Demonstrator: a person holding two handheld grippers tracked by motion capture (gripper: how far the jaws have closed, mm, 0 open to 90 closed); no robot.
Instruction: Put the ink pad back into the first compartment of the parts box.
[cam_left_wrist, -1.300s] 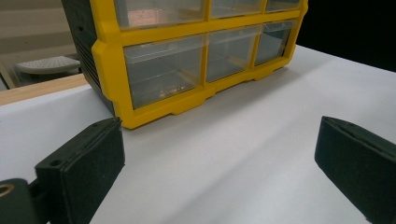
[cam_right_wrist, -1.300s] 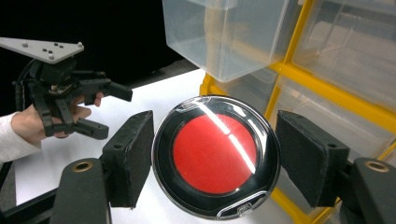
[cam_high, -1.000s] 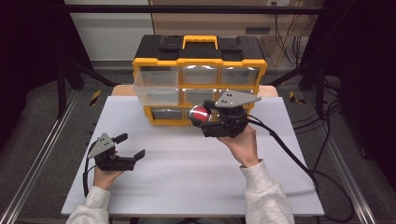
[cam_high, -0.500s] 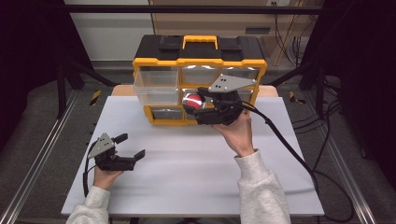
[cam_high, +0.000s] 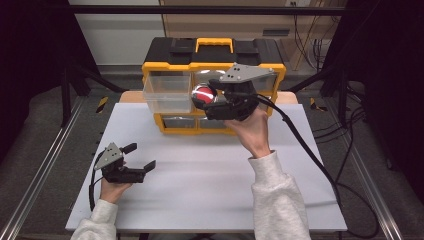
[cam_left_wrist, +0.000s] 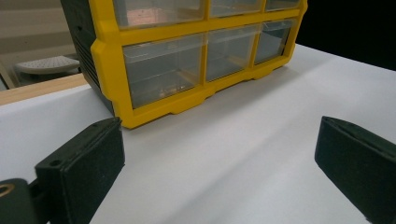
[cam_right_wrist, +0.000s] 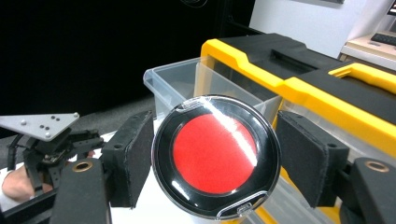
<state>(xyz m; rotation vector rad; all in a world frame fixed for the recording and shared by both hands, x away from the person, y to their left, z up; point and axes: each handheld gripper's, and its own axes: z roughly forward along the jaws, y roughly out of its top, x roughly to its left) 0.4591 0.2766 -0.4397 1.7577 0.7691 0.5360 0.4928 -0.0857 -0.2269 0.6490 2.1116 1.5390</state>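
Note:
A round black case with a red centre and clear lid (cam_right_wrist: 217, 156) is clamped between the pads of my right gripper (cam_high: 206, 99), which is shut on it. In the high view the round case (cam_high: 203, 93) hangs in front of the yellow and black organizer (cam_high: 215, 55), just right of its pulled-out clear drawer (cam_high: 167, 92). That open drawer (cam_right_wrist: 187, 81) shows behind the case in the right gripper view. My left gripper (cam_high: 139, 157) rests low on the white table (cam_high: 210, 175) at the front left, open, with nothing between its pads (cam_left_wrist: 88, 161).
The organizer's lower clear drawers (cam_left_wrist: 163, 70) are closed and stand ahead of the left gripper. A black cable (cam_high: 310, 150) trails from the right gripper across the table's right side. Metal rails (cam_high: 45, 165) run along both table sides.
My right gripper has risen with the round case and shifted left, from the lower drawer row to the level of the pulled-out drawer. The left gripper has stayed where it was.

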